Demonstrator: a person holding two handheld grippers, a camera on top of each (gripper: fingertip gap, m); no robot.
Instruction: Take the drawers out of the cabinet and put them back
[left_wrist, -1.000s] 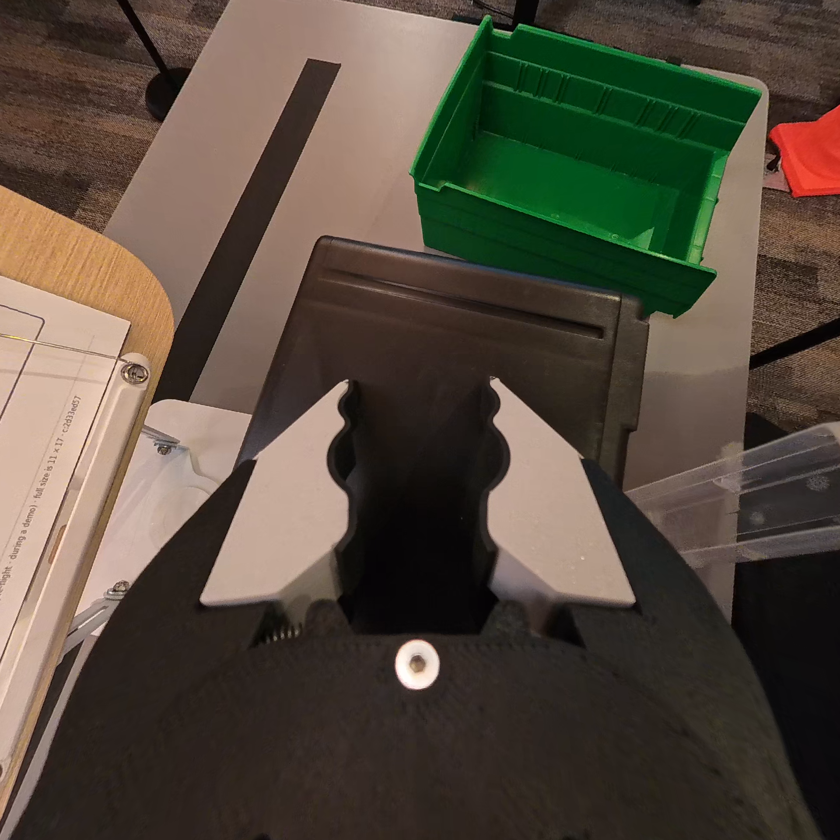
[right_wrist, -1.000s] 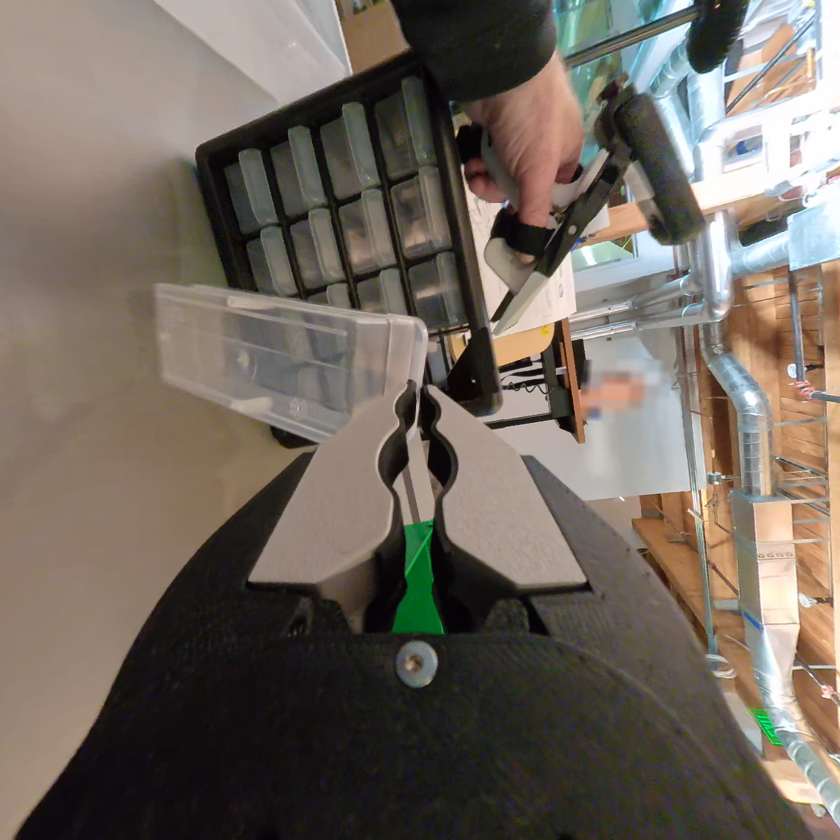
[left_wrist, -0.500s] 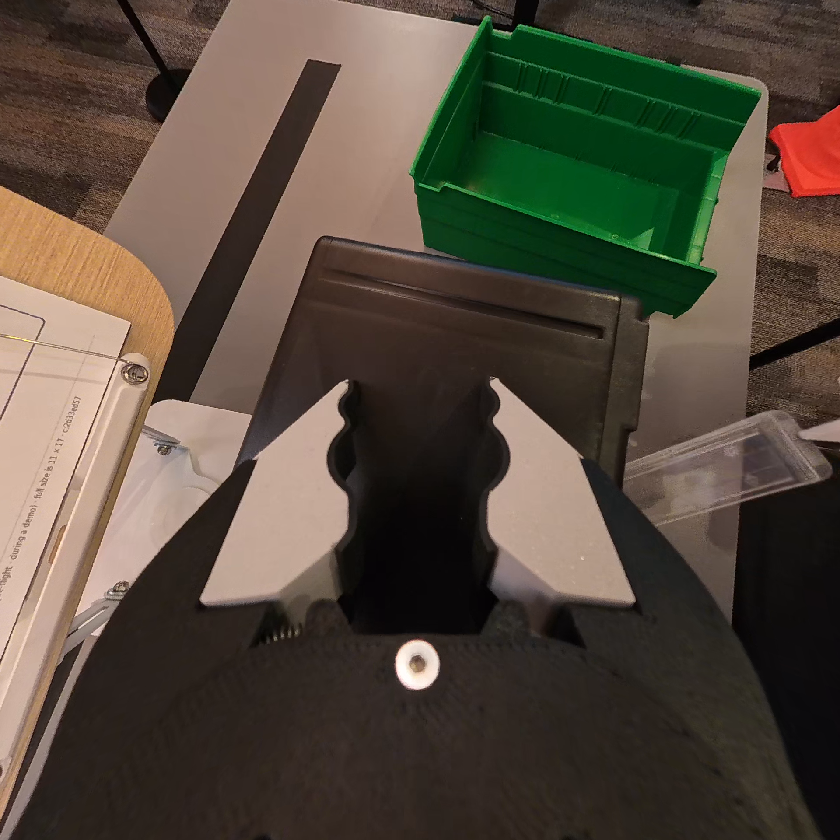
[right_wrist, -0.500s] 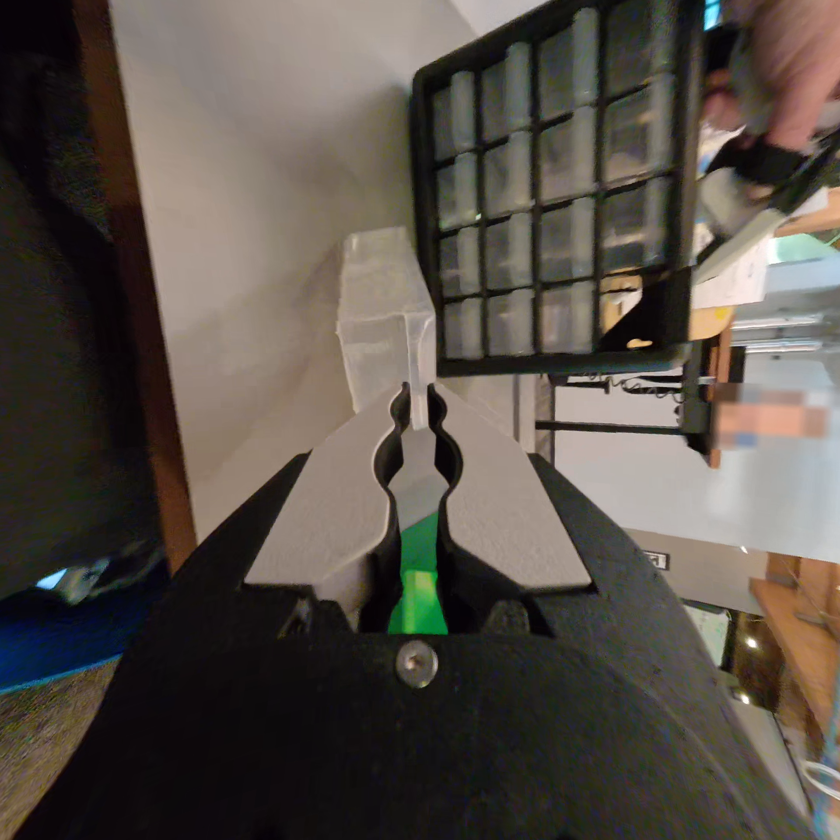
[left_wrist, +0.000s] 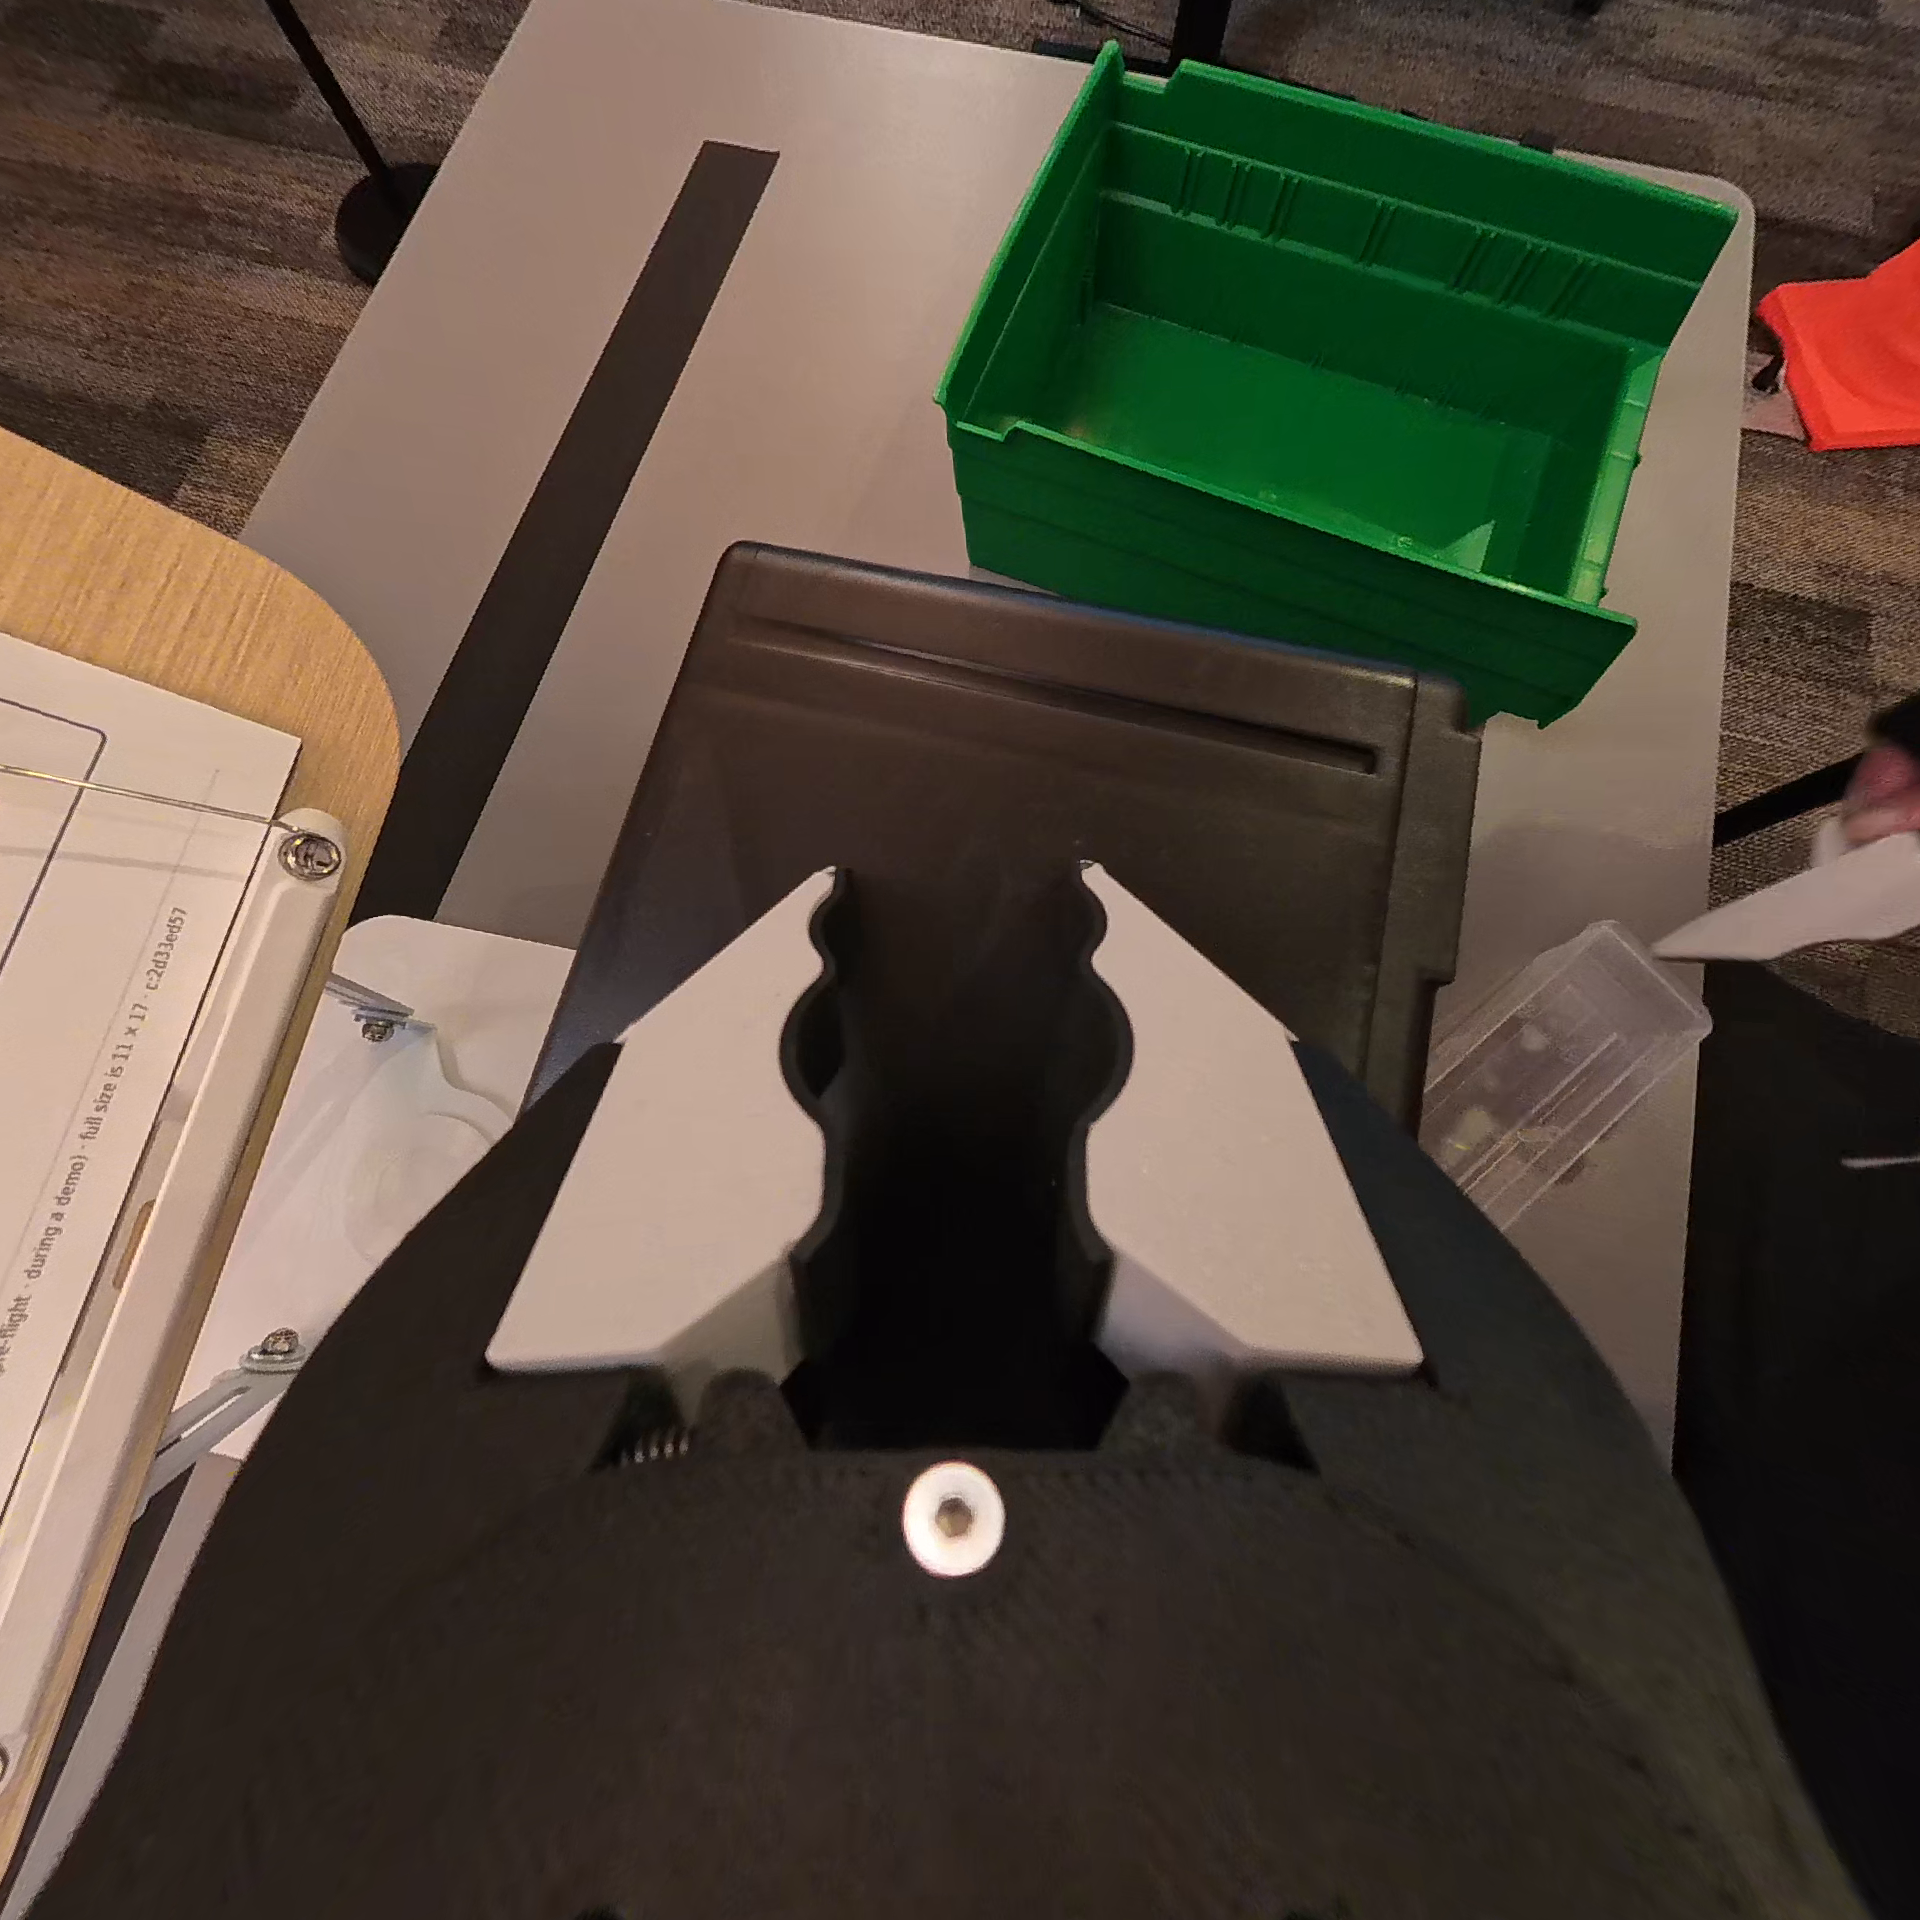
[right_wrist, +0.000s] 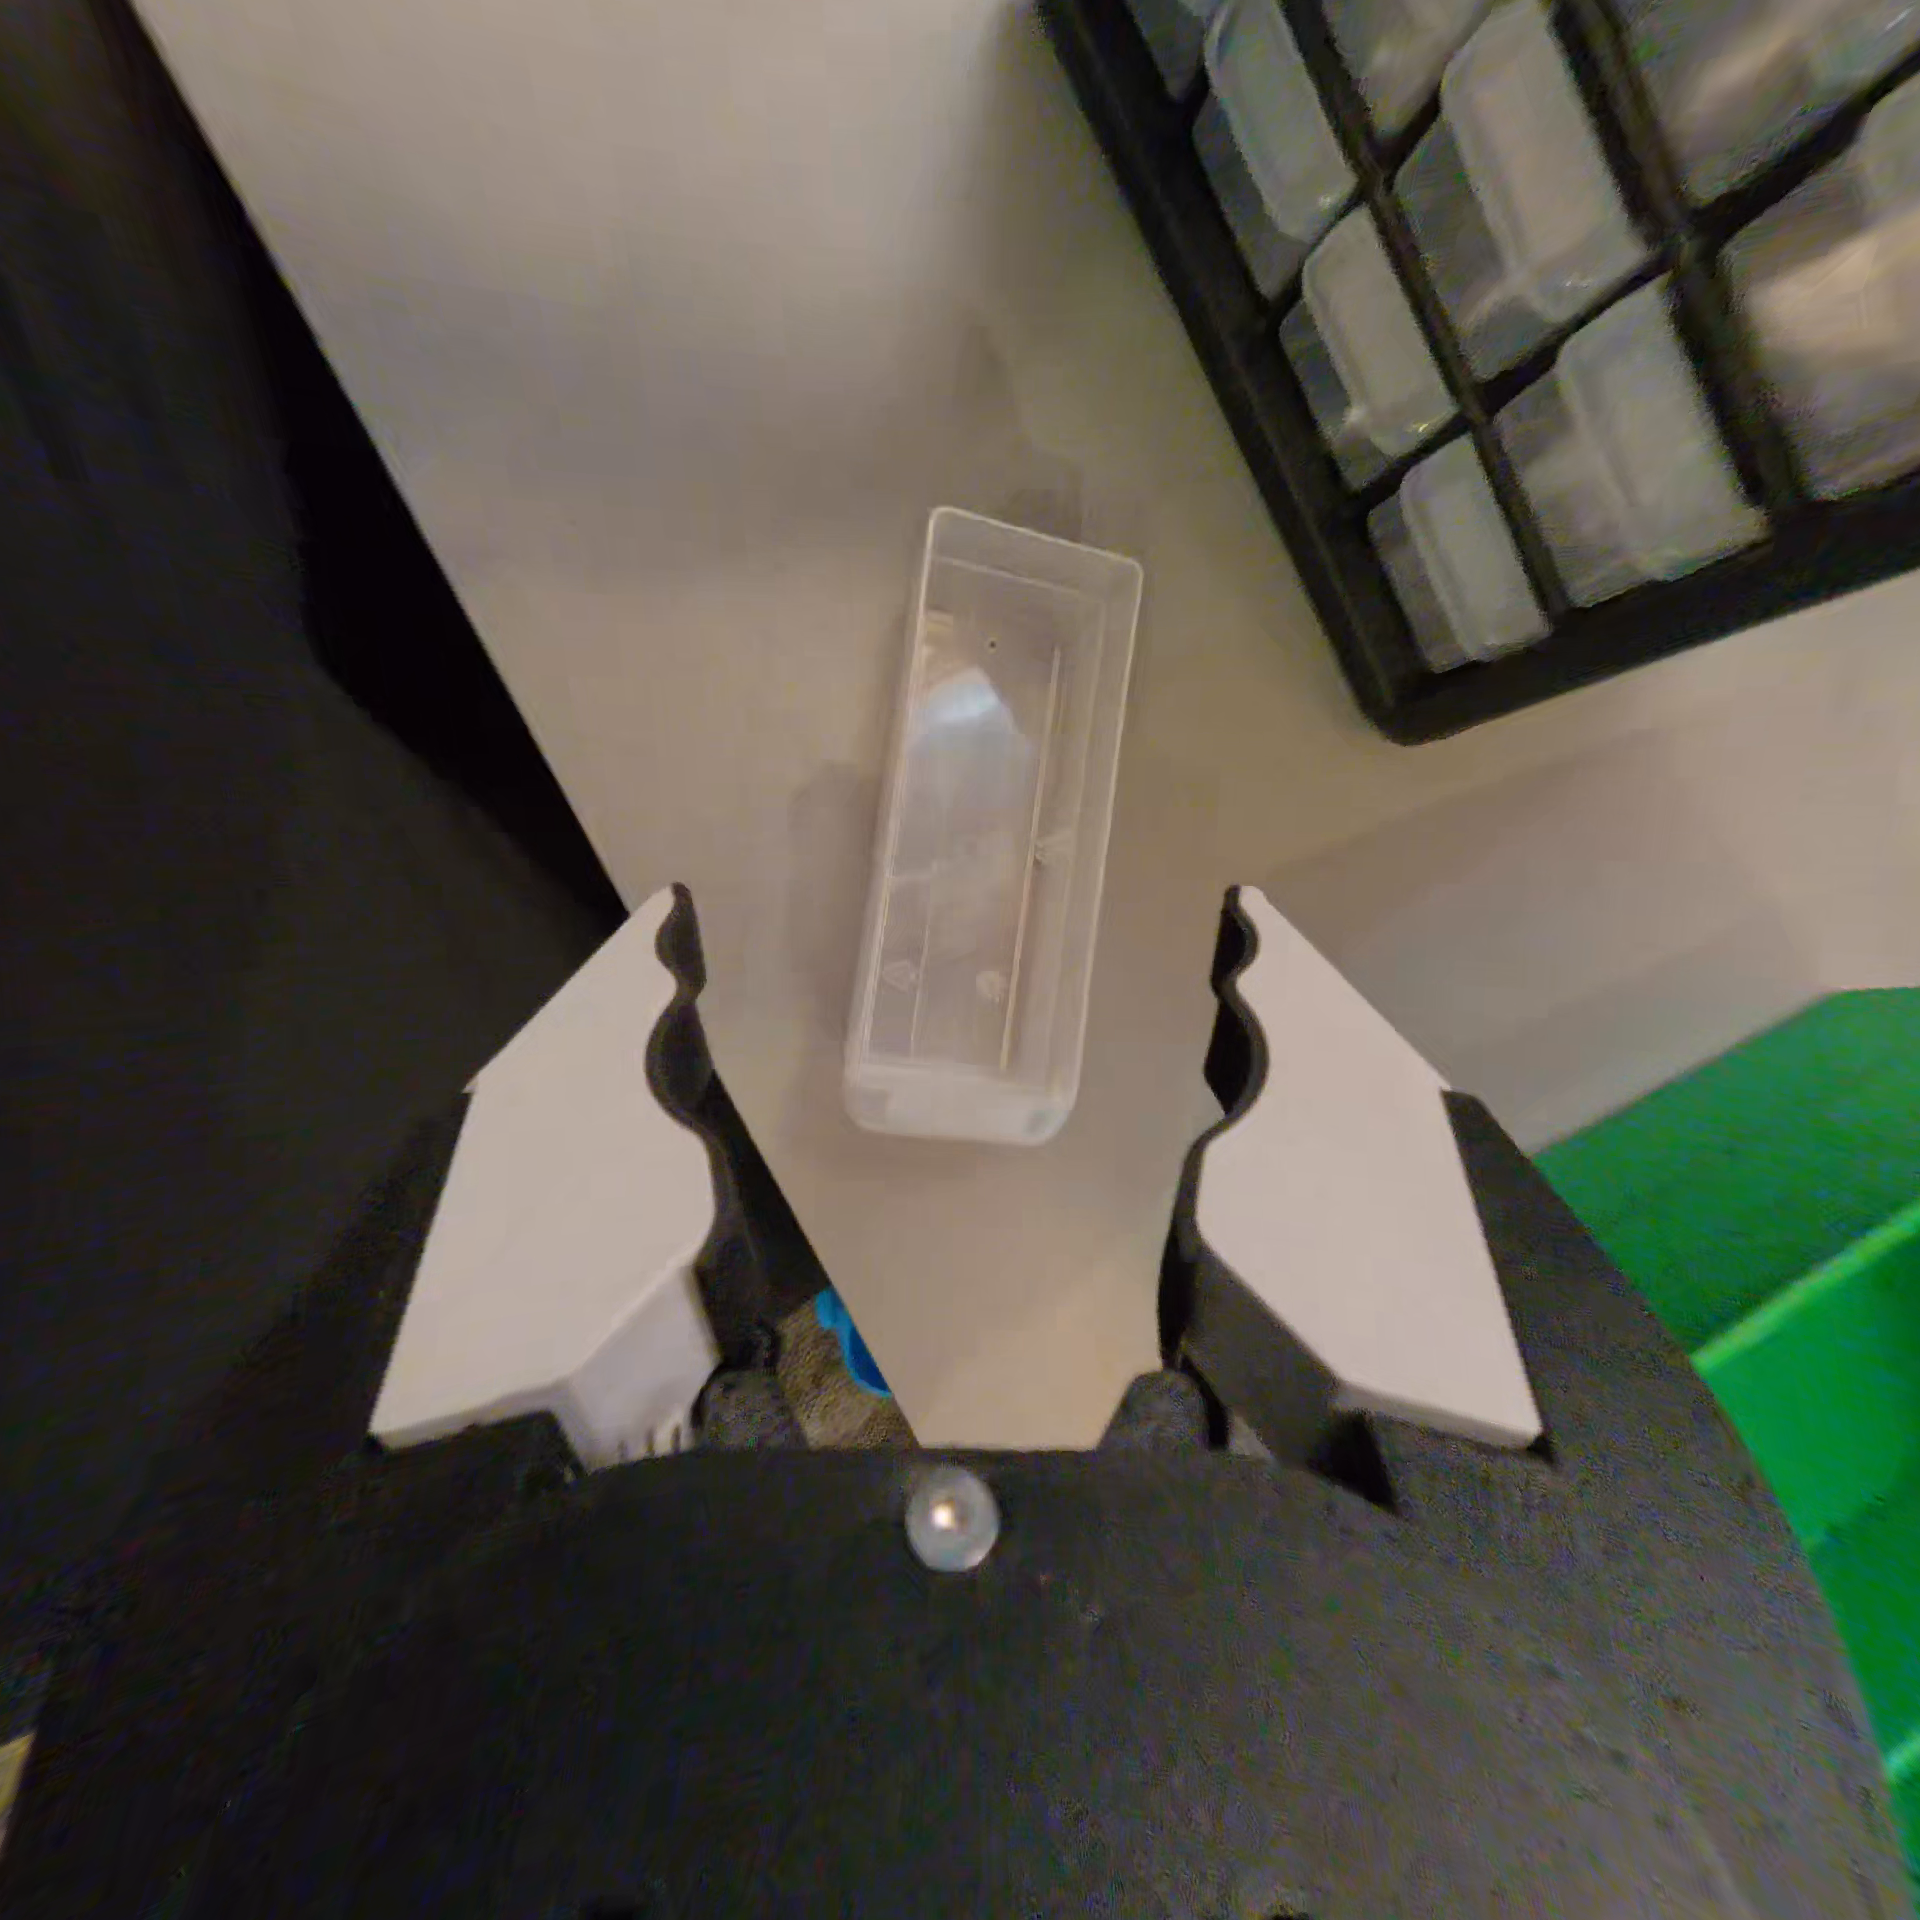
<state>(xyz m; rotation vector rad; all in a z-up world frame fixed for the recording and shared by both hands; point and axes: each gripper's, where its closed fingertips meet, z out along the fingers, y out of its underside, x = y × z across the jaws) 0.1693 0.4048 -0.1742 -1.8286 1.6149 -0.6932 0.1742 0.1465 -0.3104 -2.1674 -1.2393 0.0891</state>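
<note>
Right gripper (right_wrist: 951, 904) fingers spread wide, empty. Clear drawer (right_wrist: 992, 821) lies flat on the table (right_wrist: 727, 364), just beyond and between the fingertips, not touched. Its long axis runs roughly along the fingers, tilted slightly right at the far end; thicker front face points back toward the gripper. Cabinet (right_wrist: 1558, 343) sits beyond the right finger. Left gripper (left_wrist: 956, 883) fingers apart, over the cabinet's top, gripping nothing.

Risks: thin slippery walls, a regrip may skid the drawer or pinch it crooked; misaligned drawer could jam in its slot.
</note>
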